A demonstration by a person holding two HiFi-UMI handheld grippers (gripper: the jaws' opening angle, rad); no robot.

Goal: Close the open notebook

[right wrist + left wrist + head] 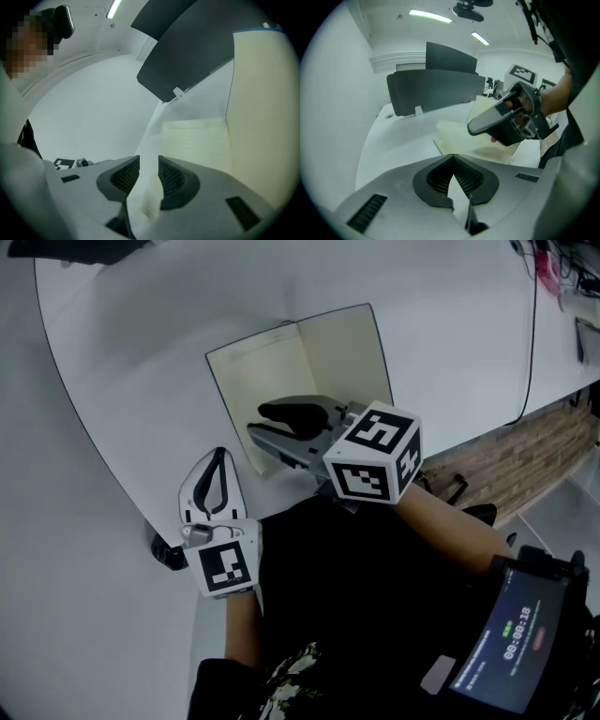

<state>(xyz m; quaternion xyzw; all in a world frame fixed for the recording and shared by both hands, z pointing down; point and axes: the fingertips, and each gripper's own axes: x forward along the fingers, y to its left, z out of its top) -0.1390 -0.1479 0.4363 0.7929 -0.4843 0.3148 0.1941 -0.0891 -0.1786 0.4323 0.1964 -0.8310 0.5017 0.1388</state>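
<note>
The notebook (281, 367) lies open on the white table (141, 352), showing cream lined pages (197, 140). My right gripper (257, 421) reaches in over its near edge from the right. In the right gripper view a pale leaf (152, 136) stands on edge between the pads (173, 178) of my right gripper (149, 161) and fills the gap. The notebook's other half (262, 117) rises at the right. My left gripper (220, 457) hovers left of the notebook near the table's rim. In its own view the left gripper (453, 159) has its tips meeting and holds nothing, and the notebook (454, 136) shows beyond.
Dark upright panels (436, 89) stand at the table's far side. A black cable (534, 334) runs across the table at the right. A small black object (169, 554) sits at the curved near rim. A handheld screen (511, 638) shows at lower right, and a person at the left edge (14, 117).
</note>
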